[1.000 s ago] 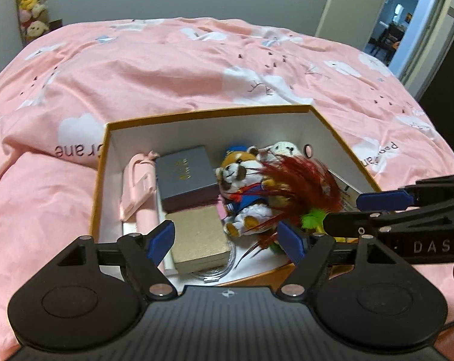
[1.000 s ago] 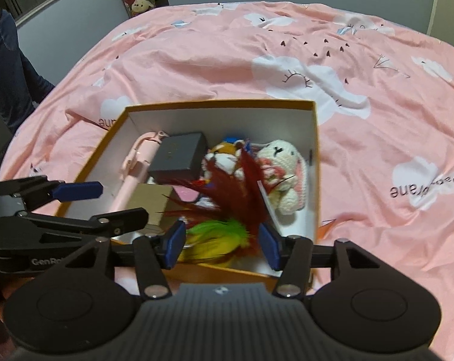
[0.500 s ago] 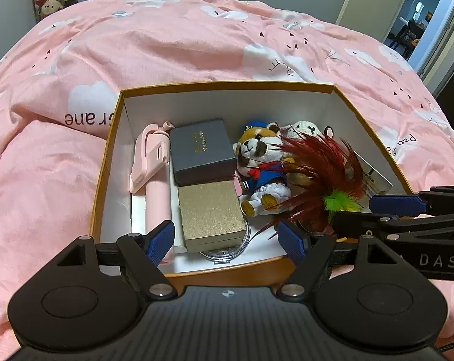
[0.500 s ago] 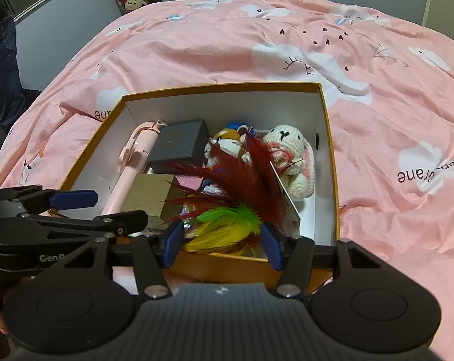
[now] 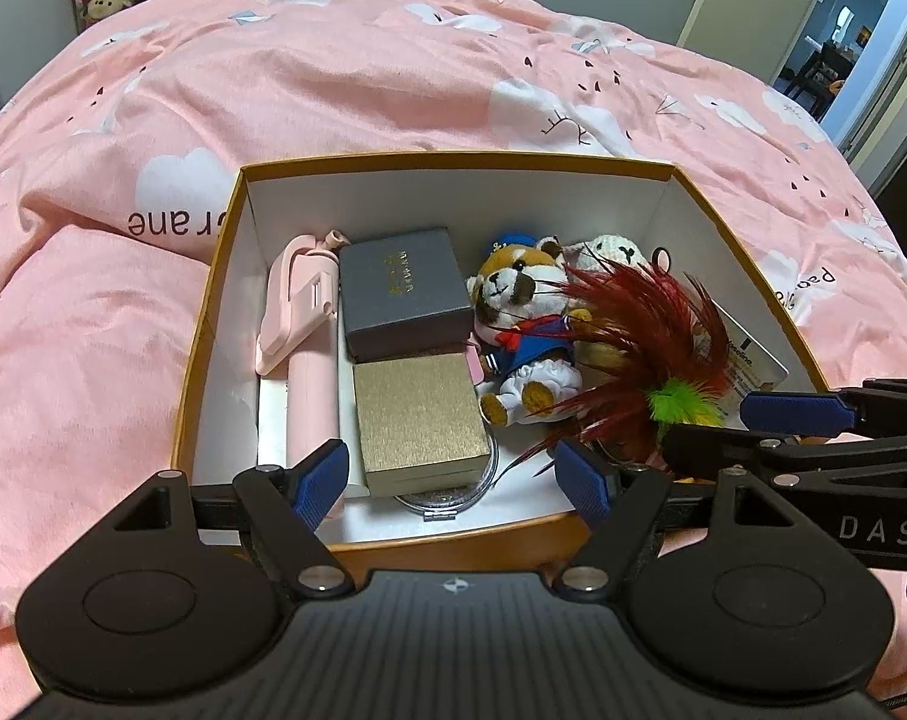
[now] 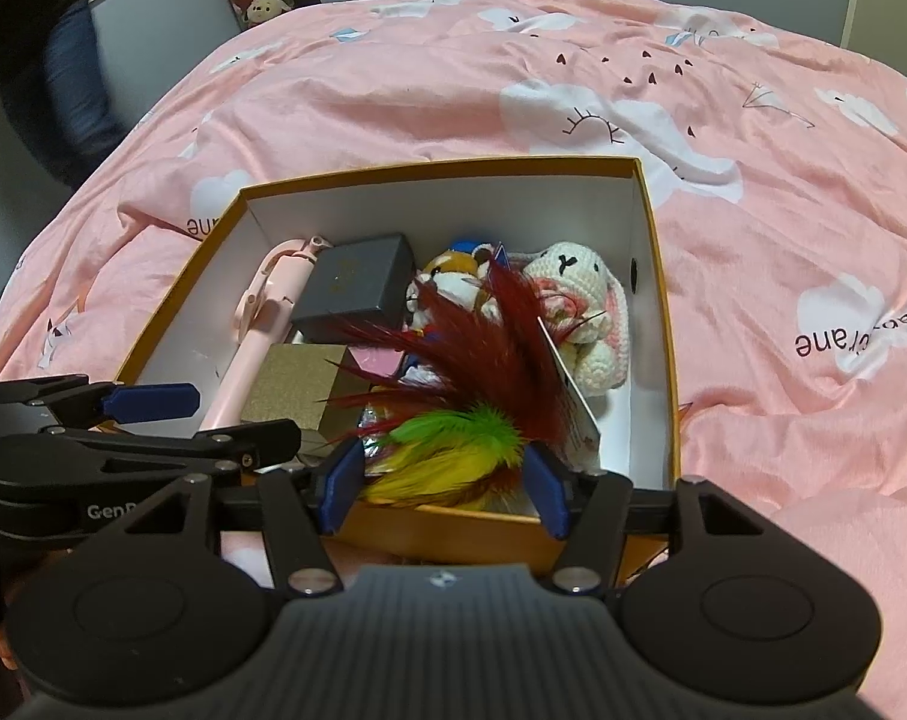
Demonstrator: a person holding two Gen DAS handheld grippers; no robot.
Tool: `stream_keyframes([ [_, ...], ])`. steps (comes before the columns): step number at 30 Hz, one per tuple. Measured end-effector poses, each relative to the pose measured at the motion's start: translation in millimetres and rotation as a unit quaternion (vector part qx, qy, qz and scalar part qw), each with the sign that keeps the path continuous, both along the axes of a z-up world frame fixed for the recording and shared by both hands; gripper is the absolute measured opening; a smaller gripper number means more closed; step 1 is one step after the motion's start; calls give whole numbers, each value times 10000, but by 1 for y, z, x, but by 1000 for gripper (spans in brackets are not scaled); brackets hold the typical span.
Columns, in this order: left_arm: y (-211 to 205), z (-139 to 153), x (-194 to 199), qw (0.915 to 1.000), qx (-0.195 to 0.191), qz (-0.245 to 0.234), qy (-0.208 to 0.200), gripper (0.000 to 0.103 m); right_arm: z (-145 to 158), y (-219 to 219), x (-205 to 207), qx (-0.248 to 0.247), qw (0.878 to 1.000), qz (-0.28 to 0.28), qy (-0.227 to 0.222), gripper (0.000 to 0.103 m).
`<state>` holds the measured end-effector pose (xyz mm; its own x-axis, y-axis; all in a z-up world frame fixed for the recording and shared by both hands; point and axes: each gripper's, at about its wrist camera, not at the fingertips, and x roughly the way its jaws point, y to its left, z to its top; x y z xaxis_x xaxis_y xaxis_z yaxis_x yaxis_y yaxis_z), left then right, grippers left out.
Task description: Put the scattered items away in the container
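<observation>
While the pink cloud-print duvet (image 6: pixel 723 90) spreads beyond both claws, the orange-rimmed white cardboard box (image 5: pixel 681 222) sits just ahead, the red, green and yellow feather toy (image 6: pixel 471 402) lying inside between the right gripper's (image 6: pixel 444 489) parted pads, the left gripper (image 5: pixel 453 480) spread wide, empty.

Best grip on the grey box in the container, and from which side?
Take the grey box across its short sides, from above. It lies flat on top; the pink stick and fox plush crowd its long sides, while the far end looks clear.
</observation>
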<state>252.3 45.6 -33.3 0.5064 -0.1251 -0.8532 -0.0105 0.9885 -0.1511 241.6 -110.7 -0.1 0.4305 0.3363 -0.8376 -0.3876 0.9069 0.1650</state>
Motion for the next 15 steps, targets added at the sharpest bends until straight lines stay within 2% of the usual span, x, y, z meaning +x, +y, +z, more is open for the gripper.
stream_keyframes([
  [15,4,-6,4,9996,-105,143,230,89,-5,3,1,-67,9999,-36,146,63],
])
